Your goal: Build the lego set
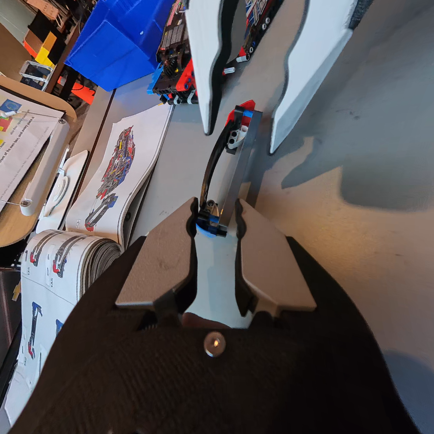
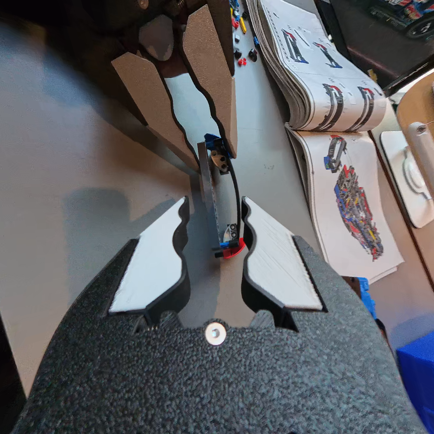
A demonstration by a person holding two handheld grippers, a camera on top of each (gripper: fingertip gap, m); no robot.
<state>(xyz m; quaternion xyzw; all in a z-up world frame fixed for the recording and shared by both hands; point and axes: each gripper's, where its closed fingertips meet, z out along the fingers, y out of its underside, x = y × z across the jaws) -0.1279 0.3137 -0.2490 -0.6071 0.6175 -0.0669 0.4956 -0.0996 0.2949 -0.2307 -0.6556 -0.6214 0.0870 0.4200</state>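
A hobby or lab-style workroom set up for model building is showing here. A smooth grey worktop (image 1: pixel 352 234) is carrying a thick, open, white-paged instruction booklet (image 2: pixel 347 192) with coloured drawings of a vehicle model. Beside it, a large half-built black, red and blue brick model (image 1: pixel 175 70) is sitting near a bright blue plastic storage bin (image 1: pixel 117 44). Small loose red, black and yellow brick pieces (image 2: pixel 242 47) are lying scattered on the grey surface. A rounded light wooden side table (image 1: pixel 14 223) is holding a printed sheet. In the background, orange, yellow and black stacked containers (image 1: pixel 44 51) are crowding the floor area, blurred.
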